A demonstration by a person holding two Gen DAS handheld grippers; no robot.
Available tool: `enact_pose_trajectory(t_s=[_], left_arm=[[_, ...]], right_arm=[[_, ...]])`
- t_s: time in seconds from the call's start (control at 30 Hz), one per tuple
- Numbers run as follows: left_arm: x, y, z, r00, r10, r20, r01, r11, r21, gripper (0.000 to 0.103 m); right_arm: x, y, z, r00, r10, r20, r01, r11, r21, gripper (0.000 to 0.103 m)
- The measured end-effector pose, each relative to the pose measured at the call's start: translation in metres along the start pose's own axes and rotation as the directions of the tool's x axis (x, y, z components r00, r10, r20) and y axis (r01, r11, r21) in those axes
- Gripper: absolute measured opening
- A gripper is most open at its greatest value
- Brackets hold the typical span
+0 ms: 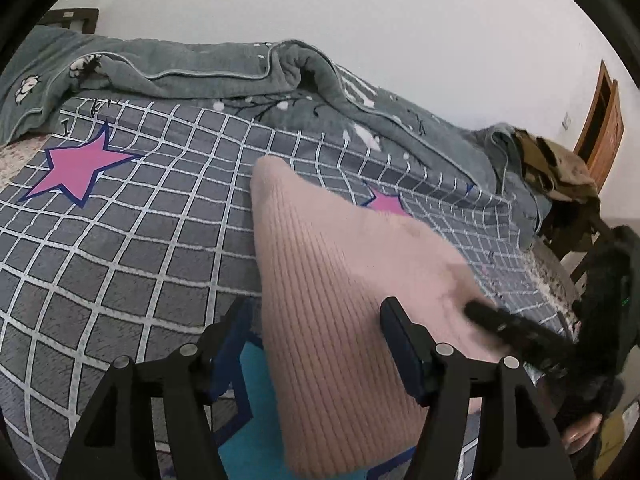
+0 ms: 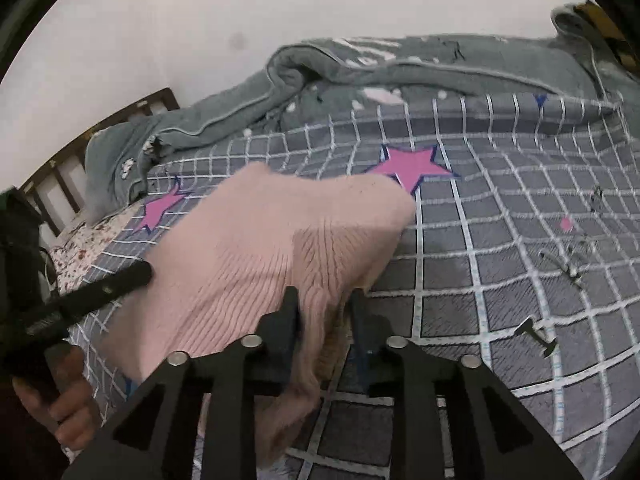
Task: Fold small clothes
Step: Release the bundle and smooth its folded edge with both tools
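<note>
A pink ribbed knit garment (image 1: pixel 332 280) lies on the grid-patterned bedsheet (image 1: pixel 140 248). My left gripper (image 1: pixel 315 320) is open and wide. The garment's left edge runs between its fingers without being pinched. My right gripper (image 2: pixel 324 308) is shut on a bunched fold of the pink garment (image 2: pixel 248 248), and the cloth's right edge is lifted off the sheet, casting a shadow. In the left wrist view the right gripper (image 1: pixel 504 330) shows as a black finger resting at the garment's right edge. In the right wrist view one of the left gripper's fingers (image 2: pixel 120 280) reaches in from the left, held by a hand (image 2: pixel 60 404).
A rumpled grey-green blanket (image 1: pixel 208 72) runs along the far side of the bed against the white wall. Pink stars (image 2: pixel 412 164) mark the sheet (image 2: pixel 500 240). A wooden headboard (image 2: pixel 72 160) stands at one end; a chair piled with clothes (image 1: pixel 560 176) and a wooden door (image 1: pixel 604 128) are at the other.
</note>
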State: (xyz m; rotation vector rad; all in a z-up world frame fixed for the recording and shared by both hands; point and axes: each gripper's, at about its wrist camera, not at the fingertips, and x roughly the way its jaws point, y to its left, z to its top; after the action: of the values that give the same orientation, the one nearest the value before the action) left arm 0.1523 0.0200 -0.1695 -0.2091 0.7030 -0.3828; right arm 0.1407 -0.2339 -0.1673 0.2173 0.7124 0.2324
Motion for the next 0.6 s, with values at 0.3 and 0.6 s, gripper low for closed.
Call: enact_pose_trajectory(t_s=[0.3,0.6], left_arm=[[0.000,-0.008,-0.021,0.997,0.046,-0.062,-0.039,0.994,0.101,0.069],[-0.006,-0.012,-0.017,0.999,0.014,-0.029,-0.012,0.997,0.076,0.069]], right_arm=[[-0.019,0.021,-0.012,1.000,0.003,0.027,0.000,0.995,-0.101,0.032],[-0.012,0.004,-0.016,0.999,-0.017,-0.029,0.015,0.999,-0.047,0.041]])
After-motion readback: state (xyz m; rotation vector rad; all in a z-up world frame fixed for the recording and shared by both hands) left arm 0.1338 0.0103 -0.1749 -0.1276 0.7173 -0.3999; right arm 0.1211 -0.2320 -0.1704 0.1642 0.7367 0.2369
